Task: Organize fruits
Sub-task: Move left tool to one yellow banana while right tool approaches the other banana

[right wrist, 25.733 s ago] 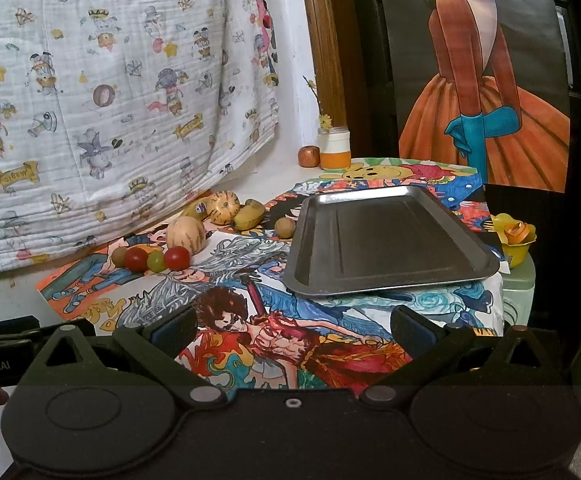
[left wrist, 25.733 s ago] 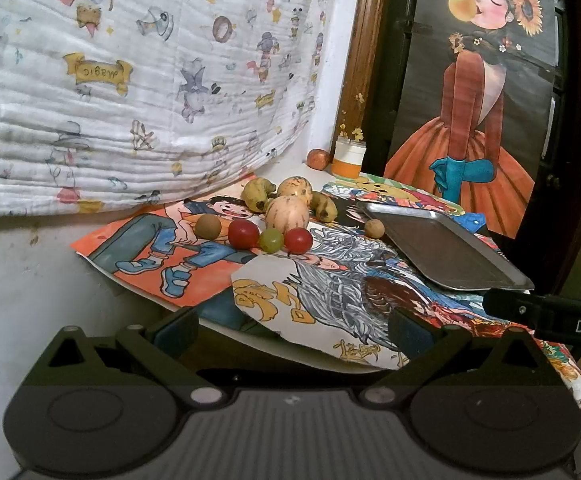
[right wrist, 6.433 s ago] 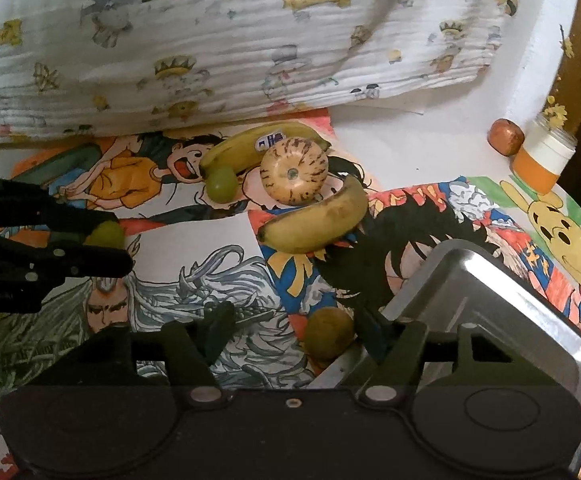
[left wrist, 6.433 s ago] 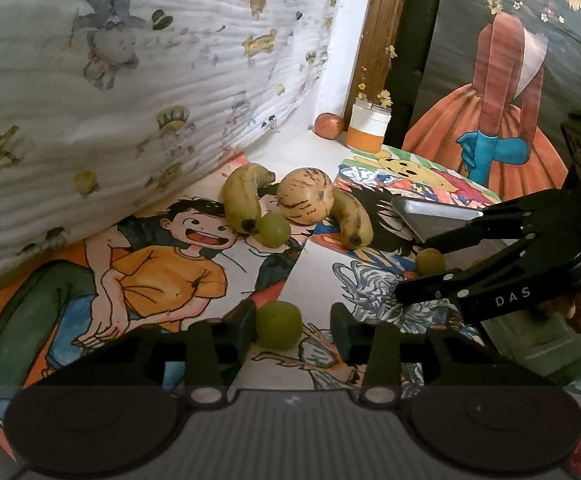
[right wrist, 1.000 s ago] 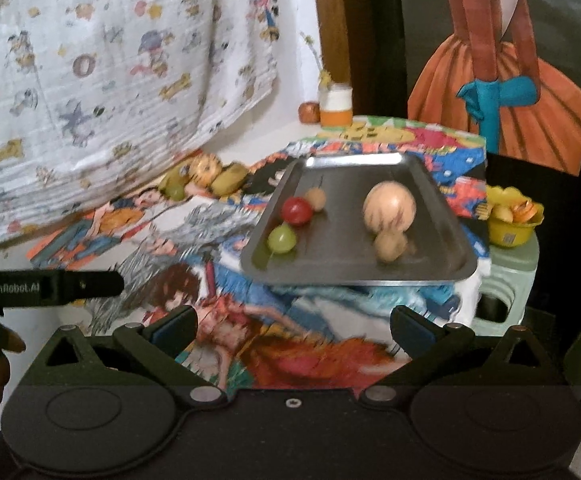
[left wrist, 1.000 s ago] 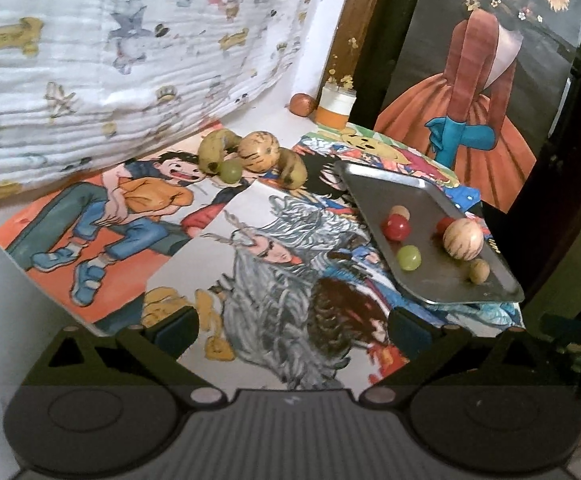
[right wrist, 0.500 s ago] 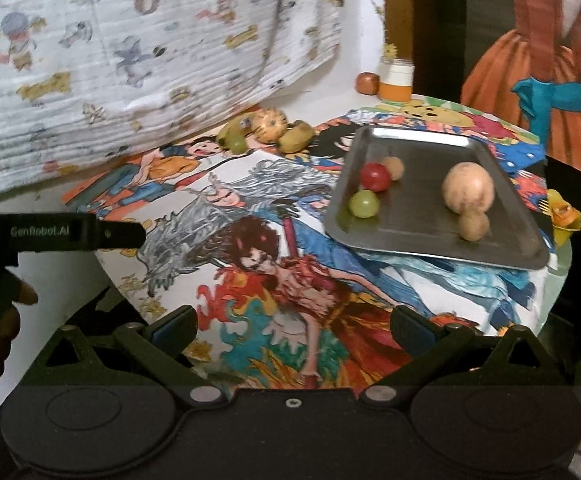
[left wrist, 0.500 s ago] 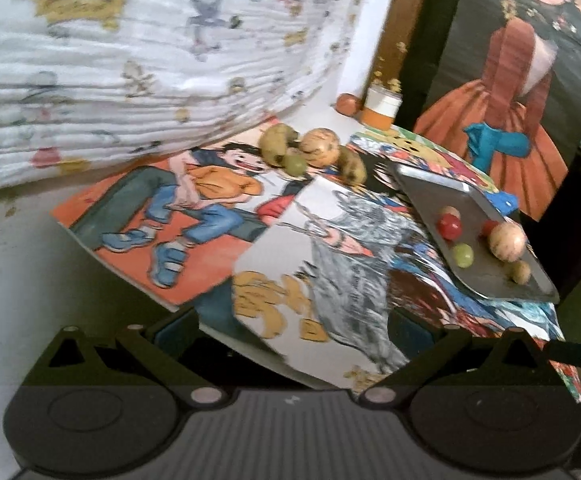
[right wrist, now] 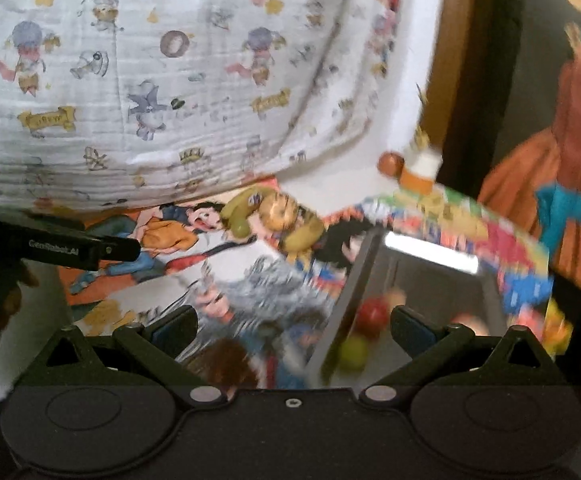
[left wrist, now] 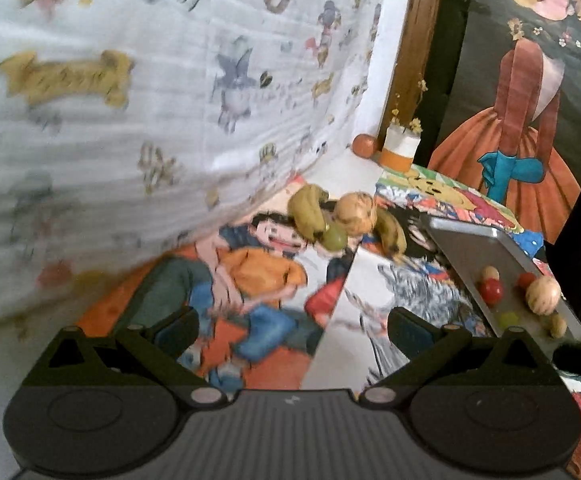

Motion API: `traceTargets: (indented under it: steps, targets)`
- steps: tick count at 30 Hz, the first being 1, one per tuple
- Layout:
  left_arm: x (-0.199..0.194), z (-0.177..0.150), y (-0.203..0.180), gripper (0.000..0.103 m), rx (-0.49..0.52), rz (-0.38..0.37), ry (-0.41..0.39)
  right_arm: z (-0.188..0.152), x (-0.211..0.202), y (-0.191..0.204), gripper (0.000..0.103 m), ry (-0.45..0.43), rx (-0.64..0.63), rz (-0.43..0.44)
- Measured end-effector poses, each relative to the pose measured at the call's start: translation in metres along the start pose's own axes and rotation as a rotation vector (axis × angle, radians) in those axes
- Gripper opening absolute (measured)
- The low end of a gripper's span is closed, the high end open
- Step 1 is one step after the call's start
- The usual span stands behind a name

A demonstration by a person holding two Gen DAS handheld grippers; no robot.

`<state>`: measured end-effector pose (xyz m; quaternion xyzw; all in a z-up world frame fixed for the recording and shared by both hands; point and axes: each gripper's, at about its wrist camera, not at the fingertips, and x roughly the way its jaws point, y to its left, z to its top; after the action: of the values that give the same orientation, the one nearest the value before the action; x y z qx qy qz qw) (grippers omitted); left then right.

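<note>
hovering spread and empty, left gripper (left wrist: 292, 326) and right gripper (right wrist: 293, 326) face the fruit-laden tray (left wrist: 470, 248).

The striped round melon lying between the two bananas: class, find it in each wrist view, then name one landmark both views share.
Left wrist: striped round melon, above centre, between the bananas.
Right wrist: upper centre, blurred.
Shared landmark: orange-and-white jar by the wall.

tray (left wrist: 466, 252): grey metal
bananas (left wrist: 306, 212): yellow-green
melon (left wrist: 356, 214): tan, dark stripes
tomato (left wrist: 490, 291): red
cloth (left wrist: 170, 80): white, cartoon print
jar (left wrist: 400, 152): white, orange band
</note>
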<state>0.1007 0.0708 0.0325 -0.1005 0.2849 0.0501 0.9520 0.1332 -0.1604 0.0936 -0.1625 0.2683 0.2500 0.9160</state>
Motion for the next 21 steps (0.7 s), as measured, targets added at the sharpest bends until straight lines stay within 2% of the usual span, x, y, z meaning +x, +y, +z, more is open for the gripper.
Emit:
traceTargets:
  steps: [4, 10, 17, 21]
  targets:
    - [0.013, 0.018, 0.000, 0.103, 0.019, -0.012, -0.014, 0.032, 0.015, -0.019, 0.102, -0.014, -0.044, 0.007]
    - [0.042, 0.045, -0.012, 0.103, 0.057, -0.016, -0.033, 0.066, 0.058, -0.054, 0.102, -0.005, 0.009, 0.007]
    - [0.099, 0.066, -0.017, 0.103, 0.048, -0.002, 0.005, 0.073, 0.129, -0.081, 0.102, 0.092, 0.025, 0.046]
    - [0.126, 0.072, -0.015, 0.102, 0.054, 0.015, 0.021, 0.076, 0.170, -0.095, 0.094, 0.158, 0.097, 0.105]
